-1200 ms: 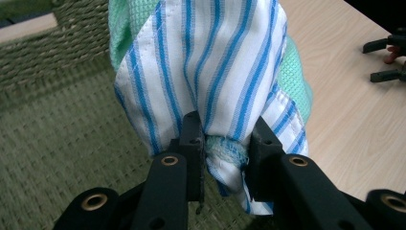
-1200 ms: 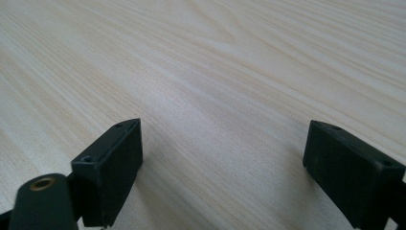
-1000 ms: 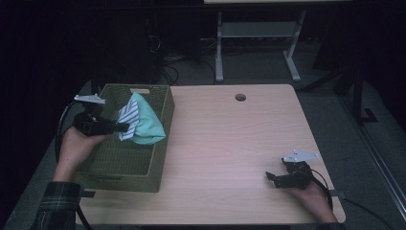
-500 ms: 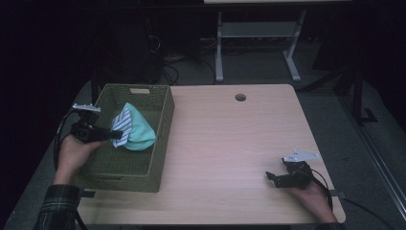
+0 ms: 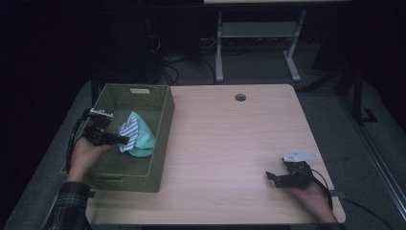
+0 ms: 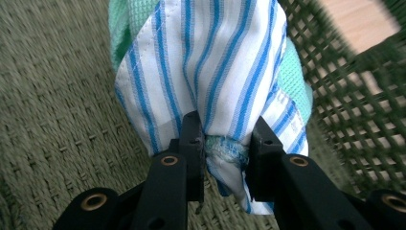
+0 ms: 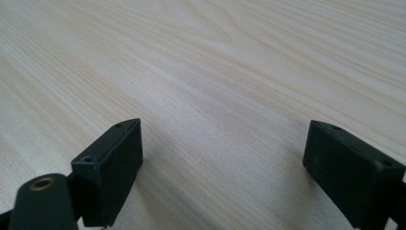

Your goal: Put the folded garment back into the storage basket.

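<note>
Your left gripper [image 5: 125,140] pinches the striped-and-green cloth [image 5: 139,136] inside the basket [image 5: 163,132] at the table's [image 5: 230,143] left edge; right gripper [image 5: 271,176] rests wide apart near its right edge.

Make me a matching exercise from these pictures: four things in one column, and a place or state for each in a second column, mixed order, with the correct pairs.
1. left gripper
2. right gripper
3. woven basket
4. round hole

a. open, above bare wood
b. far edge of the table
c. shut on striped cloth
d. left side of the table

Pairs: 1-c, 2-a, 3-d, 4-b
</note>
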Tool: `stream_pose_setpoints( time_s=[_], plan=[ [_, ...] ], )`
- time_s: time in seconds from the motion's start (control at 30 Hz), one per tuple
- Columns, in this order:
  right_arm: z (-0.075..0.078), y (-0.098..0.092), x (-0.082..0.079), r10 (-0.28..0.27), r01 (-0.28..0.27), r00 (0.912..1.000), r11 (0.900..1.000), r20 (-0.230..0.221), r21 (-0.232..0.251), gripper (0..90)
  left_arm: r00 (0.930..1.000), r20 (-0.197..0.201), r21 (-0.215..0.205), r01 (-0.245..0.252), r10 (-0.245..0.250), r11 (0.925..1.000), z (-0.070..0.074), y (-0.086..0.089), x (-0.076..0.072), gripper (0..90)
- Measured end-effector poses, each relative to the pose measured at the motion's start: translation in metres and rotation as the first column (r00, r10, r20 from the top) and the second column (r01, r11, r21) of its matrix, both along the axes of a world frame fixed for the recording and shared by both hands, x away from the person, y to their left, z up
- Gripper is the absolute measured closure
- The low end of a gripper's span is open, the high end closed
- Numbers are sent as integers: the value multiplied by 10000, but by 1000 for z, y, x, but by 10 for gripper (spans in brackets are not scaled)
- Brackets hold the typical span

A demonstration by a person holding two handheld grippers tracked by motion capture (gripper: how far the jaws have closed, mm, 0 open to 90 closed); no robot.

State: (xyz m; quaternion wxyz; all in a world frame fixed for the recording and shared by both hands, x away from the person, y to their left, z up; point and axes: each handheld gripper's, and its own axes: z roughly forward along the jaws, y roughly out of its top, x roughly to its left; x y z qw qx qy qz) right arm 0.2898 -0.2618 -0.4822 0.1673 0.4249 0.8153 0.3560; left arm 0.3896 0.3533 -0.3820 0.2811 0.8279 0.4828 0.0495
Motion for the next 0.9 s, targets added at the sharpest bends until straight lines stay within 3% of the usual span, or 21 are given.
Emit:
stream_pose_setpoints(
  time_s=[0.23,0.37,0.47,0.6,0.77,0.9],
  plan=[
    [0,0,0,-4,4,10000,10000,-5,11,132,9996,-259,636,104,-88,9979,-14,-3,6,711],
    [0,0,0,-61,61,10000,10000,-10,-5,132,9995,-304,1174,13,22,9931,-20,-4,10,703],
    [0,-1,1,-63,63,10000,10000,-4,-4,132,9991,-423,1781,166,-92,9839,-23,-5,12,696],
    [0,-1,1,-56,56,10000,10000,1,-6,132,9988,-479,2178,215,-113,9758,-26,-7,13,685],
    [0,-1,1,-61,61,10000,10000,2,-10,132,9990,-419,2271,223,-131,9736,-27,-6,13,637],
    [0,-1,0,-65,65,10000,10000,0,-12,132,9999,-108,2414,16,11,9704,-25,-5,13,552]
  ],
)
